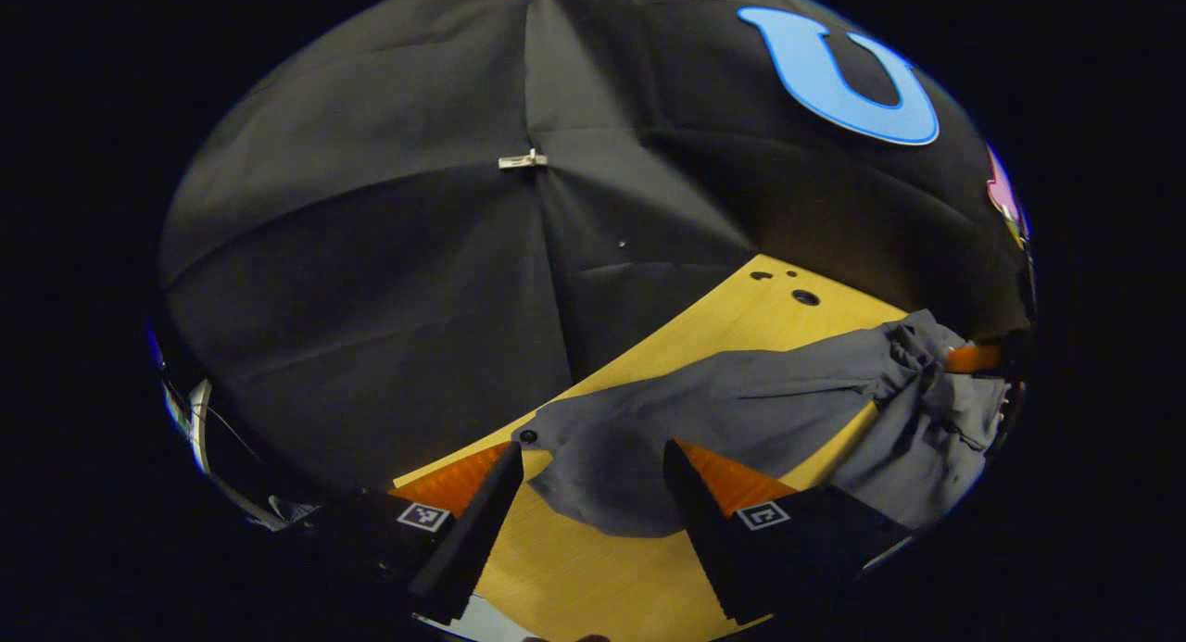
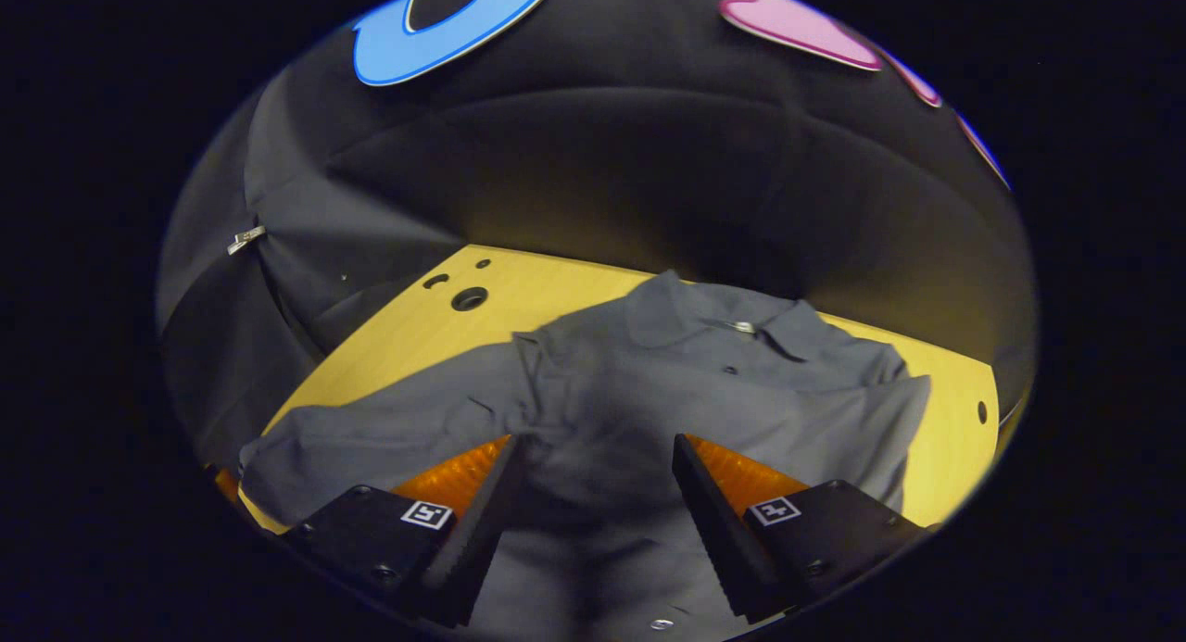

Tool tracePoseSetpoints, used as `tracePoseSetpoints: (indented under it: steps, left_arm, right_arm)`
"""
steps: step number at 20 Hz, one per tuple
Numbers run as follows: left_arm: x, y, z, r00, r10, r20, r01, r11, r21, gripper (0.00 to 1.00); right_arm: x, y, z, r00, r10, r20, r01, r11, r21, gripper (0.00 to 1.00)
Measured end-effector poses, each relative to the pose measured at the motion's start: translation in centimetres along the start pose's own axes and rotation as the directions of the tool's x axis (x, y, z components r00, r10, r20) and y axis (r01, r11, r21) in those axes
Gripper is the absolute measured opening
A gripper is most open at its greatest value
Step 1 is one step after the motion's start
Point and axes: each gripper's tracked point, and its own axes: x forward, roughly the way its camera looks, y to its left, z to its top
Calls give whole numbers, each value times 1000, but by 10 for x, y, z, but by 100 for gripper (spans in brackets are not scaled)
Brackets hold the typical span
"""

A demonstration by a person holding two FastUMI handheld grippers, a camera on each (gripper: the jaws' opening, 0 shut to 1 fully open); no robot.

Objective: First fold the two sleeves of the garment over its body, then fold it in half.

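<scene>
Both grippers have jaws spread wide, holding nothing. Left gripper (image 1: 593, 480) hovers over the outstretched left sleeve (image 1: 686, 420) of the grey, collared, button-front shirt (image 2: 686, 392), which lies flat on the yellow wooden table (image 2: 408, 346). Right gripper (image 2: 593, 475) hovers above the shirt's near body; collar (image 2: 713, 322) points far.

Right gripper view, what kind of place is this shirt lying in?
Most likely a recording booth, not a home: black cloth wall pinned together with a clip, and a bare wooden table with drilled holes. The grey shirt lies spread on it.
</scene>
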Motion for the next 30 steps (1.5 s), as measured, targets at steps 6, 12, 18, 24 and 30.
tracePoseSetpoints:
  steps: [6,12,18,24,30]
  left_arm:
    - [36,7,-13,998,1,-62,-2,1000,-17,96]
    - [63,4,-22,993,-14,-116,13,1000,-11,96]
    - [74,-4,-40,978,-40,-204,39,999,-9,99]
    - [74,-18,-36,970,-118,-212,133,989,62,81]
    - [75,-39,-34,959,-199,-203,212,976,43,19]
  right_arm:
    - [-65,-94,-24,990,-144,2,143,986,90,100]
    - [-128,-149,-38,973,-230,15,225,960,165,99]
    - [-185,-175,-54,958,-281,48,273,954,127,100]
    - [-214,-182,-64,955,-292,52,284,952,115,99]
    - [-235,-197,-71,946,-317,61,310,945,100,98]
